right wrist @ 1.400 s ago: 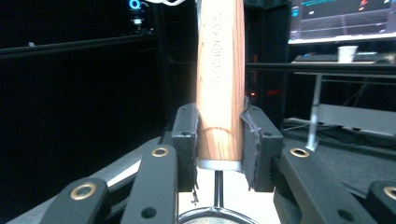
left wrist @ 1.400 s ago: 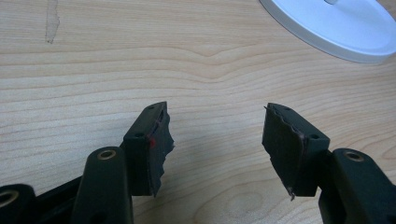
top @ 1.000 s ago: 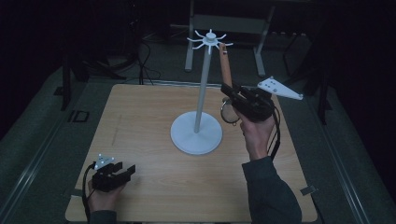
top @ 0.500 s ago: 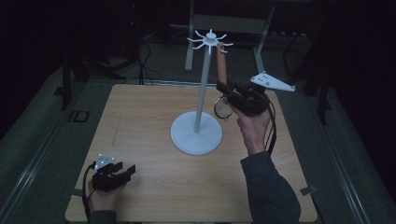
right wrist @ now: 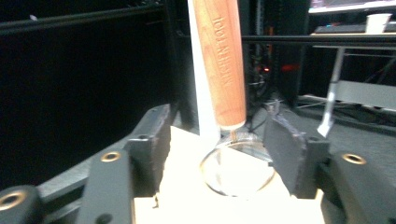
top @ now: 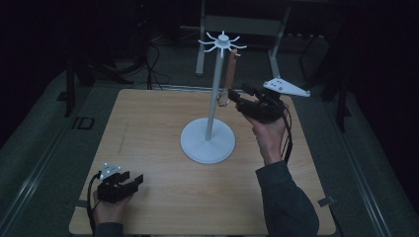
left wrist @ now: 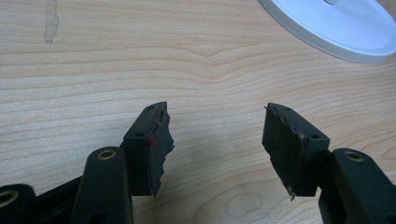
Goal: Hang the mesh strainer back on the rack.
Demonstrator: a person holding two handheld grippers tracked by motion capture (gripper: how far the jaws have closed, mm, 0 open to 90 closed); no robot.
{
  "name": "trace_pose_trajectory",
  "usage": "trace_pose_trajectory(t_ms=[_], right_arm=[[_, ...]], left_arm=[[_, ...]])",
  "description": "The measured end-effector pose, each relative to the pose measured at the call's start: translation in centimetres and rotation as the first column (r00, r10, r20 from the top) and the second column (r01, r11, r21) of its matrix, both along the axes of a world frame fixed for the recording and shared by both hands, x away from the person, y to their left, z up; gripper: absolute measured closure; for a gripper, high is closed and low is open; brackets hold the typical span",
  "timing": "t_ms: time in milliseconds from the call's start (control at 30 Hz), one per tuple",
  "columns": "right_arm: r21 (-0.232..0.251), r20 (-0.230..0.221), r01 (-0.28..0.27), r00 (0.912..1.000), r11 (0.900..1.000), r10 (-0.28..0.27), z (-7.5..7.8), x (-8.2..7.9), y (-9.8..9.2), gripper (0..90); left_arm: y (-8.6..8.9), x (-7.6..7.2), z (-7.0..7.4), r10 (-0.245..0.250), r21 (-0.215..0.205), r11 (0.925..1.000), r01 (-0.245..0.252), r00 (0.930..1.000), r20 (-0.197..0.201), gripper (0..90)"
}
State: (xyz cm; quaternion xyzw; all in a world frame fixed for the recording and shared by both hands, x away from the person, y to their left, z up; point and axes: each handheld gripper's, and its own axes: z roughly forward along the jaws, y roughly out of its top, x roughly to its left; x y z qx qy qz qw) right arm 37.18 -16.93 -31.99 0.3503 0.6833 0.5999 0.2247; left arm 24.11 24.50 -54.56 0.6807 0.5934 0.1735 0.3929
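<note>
Down near the table's (top: 163, 123) front-left corner, well apart from the white stand (top: 208, 143), the left gripper (top: 129, 181) rests low on the wood in the person's left hand (top: 109, 211), its jaws spread with nothing between them; in the left gripper view the pads (left wrist: 159, 144) frame bare wood grain, and the rim of the stand's round base (left wrist: 336, 28) sits beyond them at the upper right. At the stand itself, a wooden-handled tool (top: 230, 74) hangs from one of the hooks at the top of the pole, just right of the pole, its handle pointing down and a round wire loop (right wrist: 238, 170) at its lower end. Right of the stand, the right gripper (top: 236, 98) is held up off the table in the right hand (top: 269, 140), forearm rising from the table's front edge, jaws pointing left toward the pole. Its jaws have just been opening: in the right gripper view the handle (right wrist: 222, 65) and loop hang between the pads (right wrist: 285, 144) without being pressed by either.
</note>
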Motion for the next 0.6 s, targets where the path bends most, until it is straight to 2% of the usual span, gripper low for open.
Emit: trace_pose_trajectory(t_ms=[33,100,133,167,400,433,500,533,567,600], right_arm=[[-0.024,0.009,0.016,0.9998,1.000,-0.016,0.1,-0.2,0.1,38.0],[-0.043,0.017,0.022,0.9996,0.999,-0.021,0.2,-0.4,0.2,36.8],[-0.089,0.037,0.044,0.9984,0.995,-0.041,0.2,-0.6,0.4,34.4],[-0.105,0.044,0.051,0.9979,0.993,-0.047,0.3,-0.7,0.4,33.4],[-0.165,0.054,0.062,0.9971,0.984,-0.054,0.3,-1.0,0.8,27.0],[-0.188,0.052,0.065,0.9971,0.980,-0.056,0.3,-1.1,0.9,24.3],[-0.201,0.052,0.067,0.9970,0.977,-0.057,0.3,-1.2,1.0,23.1],[-0.226,0.048,0.066,0.9972,0.972,-0.056,0.3,-1.2,1.1,20.6],[-0.226,0.048,0.066,0.9972,0.972,-0.056,0.3,-1.2,1.1,20.6],[-0.254,0.045,0.067,0.9973,0.965,-0.058,0.2,-1.3,1.2,18.8]], left_arm=[[0.0,0.0,0.0,-0.001,0.001,1.0000,0.001,1.0000,0.000,41.6],[0.0,0.0,0.0,0.000,0.000,1.0000,0.000,1.0000,0.001,41.6],[0.0,0.0,0.0,0.002,0.000,1.0000,-0.002,1.0000,0.001,41.6],[0.0,0.0,0.0,-0.001,0.001,1.0000,0.001,1.0000,0.000,41.7],[0.0,0.0,0.0,-0.004,0.003,1.0000,0.004,1.0000,-0.002,41.6],[0.0,0.0,0.0,-0.004,0.002,1.0000,0.004,1.0000,-0.003,41.6],[0.0,0.0,0.0,-0.004,0.004,1.0000,0.004,1.0000,-0.002,41.6],[0.0,0.0,0.0,-0.005,0.004,1.0000,0.005,1.0000,-0.003,41.6],[0.0,0.0,0.0,-0.004,0.004,1.0000,0.004,1.0000,-0.001,41.6],[0.0,0.1,0.0,-0.004,0.004,1.0000,0.004,1.0000,-0.001,41.6]])
